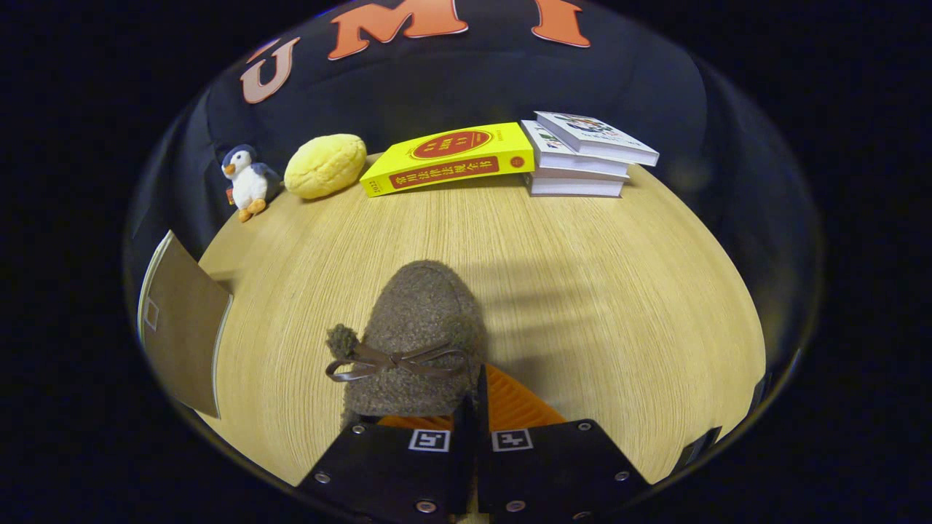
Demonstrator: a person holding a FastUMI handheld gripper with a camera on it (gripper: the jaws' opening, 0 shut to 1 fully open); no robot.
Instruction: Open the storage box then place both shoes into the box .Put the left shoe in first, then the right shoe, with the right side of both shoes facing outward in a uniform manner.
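Between claw [475,407] fingers: shoe [419,338] rim pinched; table [619,306] beyond.

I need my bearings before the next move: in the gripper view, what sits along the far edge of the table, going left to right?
Penguin plush toy → yellow round plush → yellow book → stack of white books. All lie well beyond the fingers, which are close together at the heel of the brown fuzzy shoe.
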